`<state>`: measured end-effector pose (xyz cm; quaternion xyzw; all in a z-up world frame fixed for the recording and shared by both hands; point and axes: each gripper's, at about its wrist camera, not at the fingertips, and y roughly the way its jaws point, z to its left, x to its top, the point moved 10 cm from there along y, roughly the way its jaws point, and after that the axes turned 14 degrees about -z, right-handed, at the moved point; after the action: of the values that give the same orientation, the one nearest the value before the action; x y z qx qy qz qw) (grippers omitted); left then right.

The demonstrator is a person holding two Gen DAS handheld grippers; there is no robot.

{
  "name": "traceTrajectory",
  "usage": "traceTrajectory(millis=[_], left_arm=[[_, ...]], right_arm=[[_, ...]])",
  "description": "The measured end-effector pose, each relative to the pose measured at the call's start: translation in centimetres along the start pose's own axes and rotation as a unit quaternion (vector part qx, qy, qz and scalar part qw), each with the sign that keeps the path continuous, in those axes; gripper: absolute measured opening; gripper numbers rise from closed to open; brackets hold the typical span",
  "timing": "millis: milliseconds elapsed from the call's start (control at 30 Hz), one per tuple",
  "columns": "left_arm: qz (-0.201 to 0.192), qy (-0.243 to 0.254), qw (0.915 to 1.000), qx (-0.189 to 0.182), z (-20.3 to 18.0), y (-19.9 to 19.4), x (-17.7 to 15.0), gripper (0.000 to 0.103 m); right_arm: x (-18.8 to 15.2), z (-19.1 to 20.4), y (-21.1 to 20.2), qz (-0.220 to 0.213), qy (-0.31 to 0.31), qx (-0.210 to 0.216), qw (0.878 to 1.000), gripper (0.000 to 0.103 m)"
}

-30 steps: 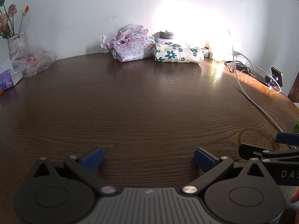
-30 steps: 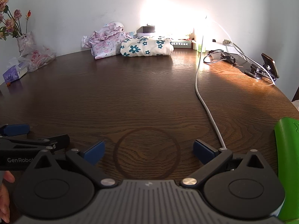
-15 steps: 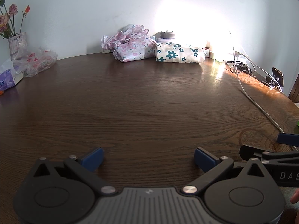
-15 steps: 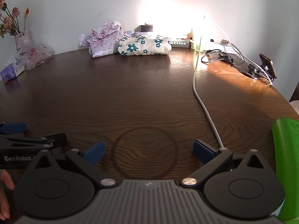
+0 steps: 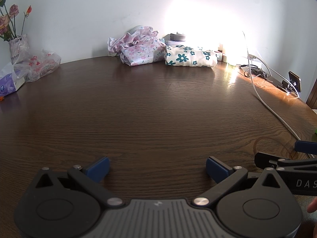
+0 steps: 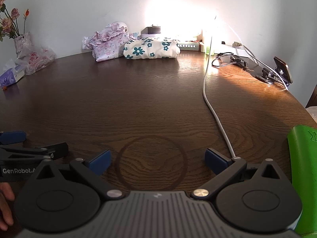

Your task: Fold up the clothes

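A folded white cloth with teal flowers (image 5: 190, 58) (image 6: 151, 48) lies at the far edge of the dark wooden table (image 5: 150, 107). A crumpled pink floral garment (image 5: 138, 48) (image 6: 108, 41) lies to its left, touching it. My left gripper (image 5: 157, 168) is open and empty, low over the near table edge. My right gripper (image 6: 157, 161) is open and empty beside it, to its right. Each gripper's side shows in the other's view. Both are far from the clothes.
A white cable (image 6: 216, 109) runs across the table's right side. A phone on a stand (image 6: 281, 72) and chargers sit at the far right. A flower vase (image 5: 16, 45), plastic bag (image 5: 37, 65) and tissue pack stand far left. A green object (image 6: 303, 170) lies at the right.
The right gripper's view has shifted slightly, with the clothes sliding left in it. Both grippers stay open and empty over the near edge.
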<state>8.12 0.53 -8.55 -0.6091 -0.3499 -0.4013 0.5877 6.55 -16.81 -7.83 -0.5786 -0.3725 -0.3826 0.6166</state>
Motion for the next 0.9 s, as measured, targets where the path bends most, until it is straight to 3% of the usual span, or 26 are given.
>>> traceTrajectory(millis=[900], left_arm=[[0.0, -0.004, 0.9999, 0.01, 0.54, -0.08, 0.05, 0.103]], right_arm=[[-0.27, 0.49, 0.26, 0.003, -0.016, -0.002, 1.0, 0.103]])
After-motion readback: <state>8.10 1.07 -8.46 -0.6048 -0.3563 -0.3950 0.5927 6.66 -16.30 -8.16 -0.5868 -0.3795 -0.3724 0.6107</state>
